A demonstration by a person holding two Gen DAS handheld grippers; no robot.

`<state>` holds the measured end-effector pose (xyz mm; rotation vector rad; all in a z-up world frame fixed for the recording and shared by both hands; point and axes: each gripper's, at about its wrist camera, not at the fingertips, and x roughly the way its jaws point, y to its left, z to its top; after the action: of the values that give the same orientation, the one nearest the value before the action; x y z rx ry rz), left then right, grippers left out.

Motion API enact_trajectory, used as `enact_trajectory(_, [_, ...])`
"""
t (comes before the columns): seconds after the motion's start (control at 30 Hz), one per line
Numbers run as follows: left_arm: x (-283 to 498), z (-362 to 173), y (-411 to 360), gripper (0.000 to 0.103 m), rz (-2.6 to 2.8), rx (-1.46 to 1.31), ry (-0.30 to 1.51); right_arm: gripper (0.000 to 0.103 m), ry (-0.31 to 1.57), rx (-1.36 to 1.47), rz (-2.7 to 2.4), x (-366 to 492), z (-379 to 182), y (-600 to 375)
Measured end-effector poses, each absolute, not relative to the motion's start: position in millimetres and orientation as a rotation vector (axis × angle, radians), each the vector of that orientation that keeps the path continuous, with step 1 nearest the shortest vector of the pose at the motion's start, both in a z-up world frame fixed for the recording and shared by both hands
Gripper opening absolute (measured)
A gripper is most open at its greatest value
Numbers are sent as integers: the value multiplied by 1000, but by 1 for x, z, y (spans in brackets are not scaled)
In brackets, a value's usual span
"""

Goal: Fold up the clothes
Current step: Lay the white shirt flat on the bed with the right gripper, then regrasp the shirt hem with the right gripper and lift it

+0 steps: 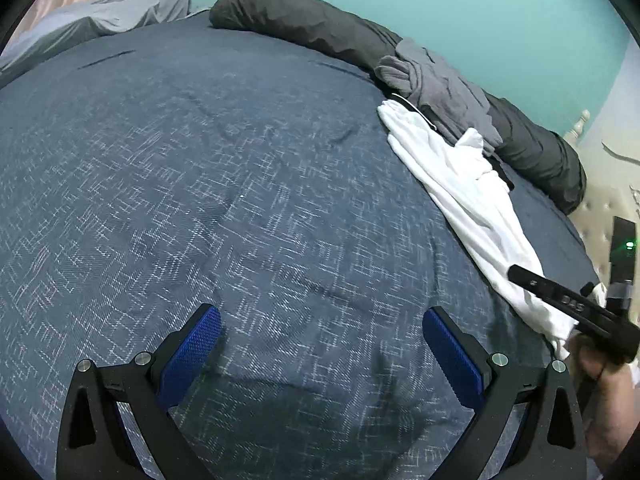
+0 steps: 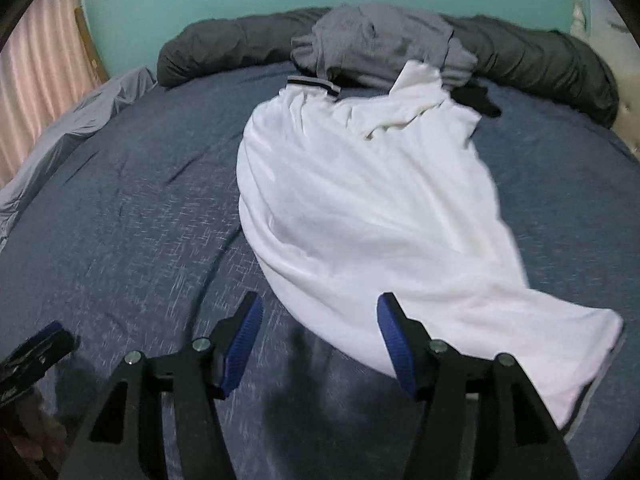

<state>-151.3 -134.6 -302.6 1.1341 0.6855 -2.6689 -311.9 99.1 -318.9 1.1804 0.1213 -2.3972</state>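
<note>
A white polo shirt (image 2: 360, 208) with a dark-striped collar lies crumpled lengthwise on the blue bed cover (image 2: 120, 220); in the left wrist view the shirt (image 1: 460, 184) runs along the right side. My right gripper (image 2: 319, 302) hovers open over the shirt's near hem, its blue pads apart and pressing on nothing. My left gripper (image 1: 322, 314) is open over bare blue cover (image 1: 200, 160), well left of the shirt. The right gripper's black finger (image 1: 532, 282) shows over the shirt's lower end, held by a hand (image 1: 608, 400).
A grey garment (image 2: 380, 36) lies bunched on a long dark bolster (image 2: 240, 44) along the far edge by the teal wall. A small black item (image 2: 478, 100) sits beside the shirt. A light grey sheet (image 2: 80, 120) lies at left. A tufted headboard (image 1: 596, 220) is at right.
</note>
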Motion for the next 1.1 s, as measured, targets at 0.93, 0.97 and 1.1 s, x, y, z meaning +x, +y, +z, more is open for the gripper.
enact_trajectory(0.93, [-155, -307, -125, 103, -2677, 1153, 668, 3, 108, 1119, -2589, -382, -254, 166])
enact_trajectory(0.97, [-155, -307, -125, 103, -2677, 1154, 667, 3, 125, 1177, -2601, -390, -261, 170])
enact_trajectory(1.1, [-157, -309, -125, 103, -2675, 1161, 669, 3, 113, 1376, -2613, -412, -284, 182])
